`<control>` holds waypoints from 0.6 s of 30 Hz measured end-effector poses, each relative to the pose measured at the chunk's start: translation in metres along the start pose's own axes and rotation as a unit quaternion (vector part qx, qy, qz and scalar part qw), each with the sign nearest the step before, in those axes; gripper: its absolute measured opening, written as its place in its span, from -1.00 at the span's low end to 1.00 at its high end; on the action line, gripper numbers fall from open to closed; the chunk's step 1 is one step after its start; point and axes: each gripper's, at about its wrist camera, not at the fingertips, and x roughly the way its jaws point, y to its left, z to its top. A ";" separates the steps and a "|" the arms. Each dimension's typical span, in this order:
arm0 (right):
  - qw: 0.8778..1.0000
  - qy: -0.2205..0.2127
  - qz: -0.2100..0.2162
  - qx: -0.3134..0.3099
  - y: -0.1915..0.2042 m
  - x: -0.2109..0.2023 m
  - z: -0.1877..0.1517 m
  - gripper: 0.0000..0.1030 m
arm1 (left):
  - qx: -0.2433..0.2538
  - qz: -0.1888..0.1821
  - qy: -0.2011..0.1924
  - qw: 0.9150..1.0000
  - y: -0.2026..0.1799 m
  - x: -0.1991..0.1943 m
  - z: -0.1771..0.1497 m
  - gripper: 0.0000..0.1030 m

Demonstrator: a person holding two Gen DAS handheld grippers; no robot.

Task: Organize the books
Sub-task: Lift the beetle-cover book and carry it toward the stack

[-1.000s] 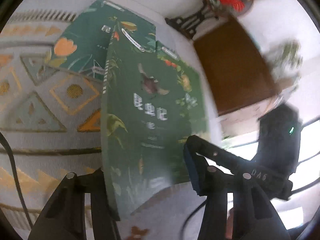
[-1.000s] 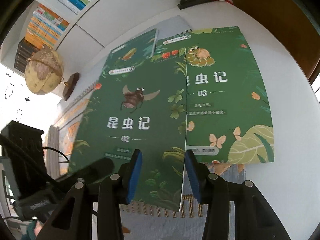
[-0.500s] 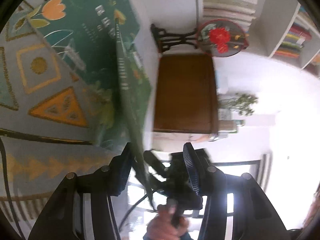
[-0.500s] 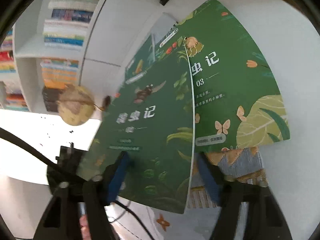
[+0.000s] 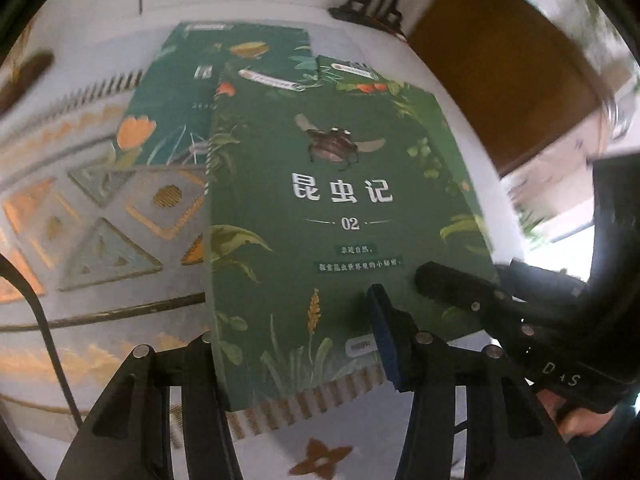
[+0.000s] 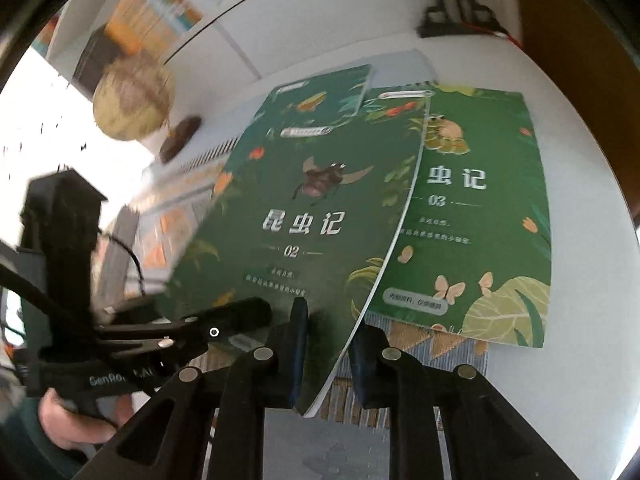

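Note:
A green book marked 02 with a beetle on its cover (image 5: 340,216) is held up off the table; it also shows in the right wrist view (image 6: 304,216). My left gripper (image 5: 296,344) has its fingers spread wide astride the book's lower edge. My right gripper (image 6: 326,344) grips the same book's lower right corner between its blue pads. A green book marked 03 (image 6: 480,216) lies flat on the table under and right of it. A third green book (image 5: 192,96) lies behind at the left.
A patterned grey and orange table runner (image 5: 100,216) covers the white table (image 6: 584,160). A globe (image 6: 134,106) stands at the back left, a black stand (image 5: 376,4) at the back, a brown chair (image 5: 500,60) beyond the table's edge.
The 02 book was tipped on edge half a second ago and now faces the left camera cover up. Both grippers swung with it.

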 end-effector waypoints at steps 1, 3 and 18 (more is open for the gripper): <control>1.000 0.002 0.004 -0.007 0.001 0.000 -0.001 -0.65 | 0.012 0.012 -0.004 1.000 -0.004 -0.004 -0.003 -0.10; 0.999 0.001 0.027 -0.017 0.003 -0.001 -0.003 -0.65 | 0.026 0.020 -0.017 0.999 -0.007 -0.013 -0.010 -0.10; 0.995 -0.026 0.018 -0.092 0.100 -0.024 -0.027 -0.62 | 0.045 -0.025 -0.077 0.996 0.036 -0.099 -0.042 -0.10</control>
